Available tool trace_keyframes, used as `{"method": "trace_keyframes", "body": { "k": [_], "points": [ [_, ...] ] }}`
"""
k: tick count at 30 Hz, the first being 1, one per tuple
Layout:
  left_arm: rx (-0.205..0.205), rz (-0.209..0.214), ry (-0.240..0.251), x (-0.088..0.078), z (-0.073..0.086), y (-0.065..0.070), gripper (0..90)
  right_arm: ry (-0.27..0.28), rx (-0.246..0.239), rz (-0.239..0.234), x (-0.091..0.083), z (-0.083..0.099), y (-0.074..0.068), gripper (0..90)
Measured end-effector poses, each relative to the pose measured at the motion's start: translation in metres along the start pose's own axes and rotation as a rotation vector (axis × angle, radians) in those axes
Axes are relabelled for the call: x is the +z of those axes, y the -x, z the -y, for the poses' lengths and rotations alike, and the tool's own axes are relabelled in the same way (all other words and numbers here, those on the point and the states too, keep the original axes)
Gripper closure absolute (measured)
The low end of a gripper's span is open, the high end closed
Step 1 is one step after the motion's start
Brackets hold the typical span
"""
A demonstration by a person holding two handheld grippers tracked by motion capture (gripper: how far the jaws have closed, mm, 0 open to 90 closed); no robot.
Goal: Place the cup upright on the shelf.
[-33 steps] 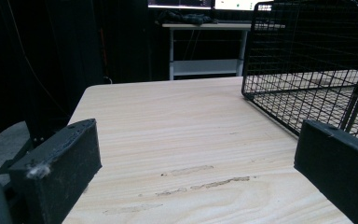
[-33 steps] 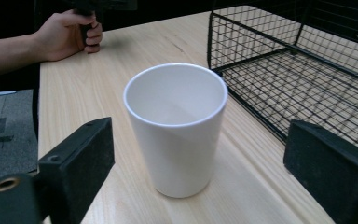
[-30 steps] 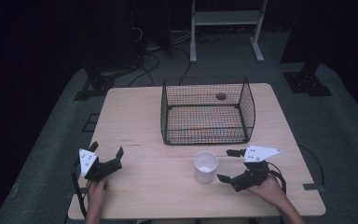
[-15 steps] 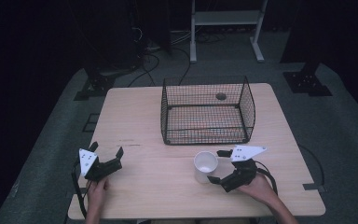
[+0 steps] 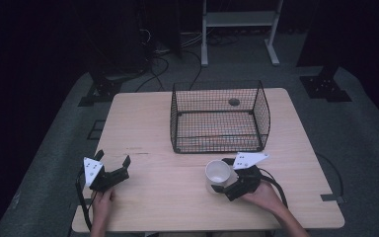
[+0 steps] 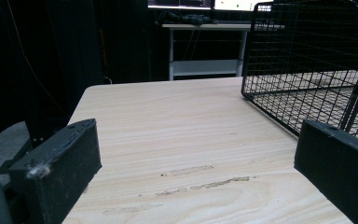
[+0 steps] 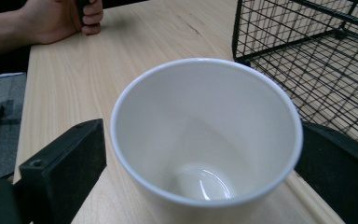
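— High view first: what do we record for the right gripper point(image 5: 225, 180)?
— We note its jaws spread on either side of the white cup point(image 5: 218, 174), which stands upright on the surface point(image 5: 177, 197) near the wire basket point(image 5: 219, 117). We cannot confirm contact.
— And the left gripper point(image 5: 112, 162)?
— We find it agape, holding nothing, low over the surface's near left corner.

White cup point(image 7: 205, 140); black wire basket point(image 5: 219, 117)

wooden table point(image 5: 153, 123), wire basket point(image 5: 217, 118), white cup point(image 5: 218, 174)
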State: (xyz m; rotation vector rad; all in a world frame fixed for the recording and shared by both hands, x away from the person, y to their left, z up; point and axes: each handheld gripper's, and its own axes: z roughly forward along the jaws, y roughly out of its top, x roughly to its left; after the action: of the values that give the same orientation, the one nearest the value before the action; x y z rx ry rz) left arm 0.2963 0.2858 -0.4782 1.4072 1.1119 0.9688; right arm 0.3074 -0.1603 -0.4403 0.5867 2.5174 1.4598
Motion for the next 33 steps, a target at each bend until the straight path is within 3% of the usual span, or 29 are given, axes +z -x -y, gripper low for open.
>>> {"method": "trace_keyframes", "body": {
  "k": [4, 11, 16, 23, 33],
  "points": [
    [0.0, 0.0, 0.001, 0.0, 0.0, 0.0, 0.0, -0.007, -0.002, 0.004, 0.004, -0.001, 0.0, 3.5],
    [0.002, 0.0, 0.001, 0.0, 0.0, 0.0, 0.0, 0.002, -0.002, -0.014, 0.003, -0.001, 0.003, 18.7],
    [0.001, 0.0, 0.001, 0.0, 0.0, 0.0, 0.0, 0.005, -0.009, -0.014, 0.002, -0.002, 0.002, 19.5],
    [0.001, 0.0, 0.001, 0.0, 0.0, 0.0, 0.0, 0.047, 0.035, -0.038, -0.01, -0.008, 0.009, 19.7],
    [0.005, -0.003, -0.001, 0.0, 0.0, 0.001, 0.0, 0.046, 0.049, -0.048, -0.025, -0.021, 0.02, 19.7]
  ]
}}
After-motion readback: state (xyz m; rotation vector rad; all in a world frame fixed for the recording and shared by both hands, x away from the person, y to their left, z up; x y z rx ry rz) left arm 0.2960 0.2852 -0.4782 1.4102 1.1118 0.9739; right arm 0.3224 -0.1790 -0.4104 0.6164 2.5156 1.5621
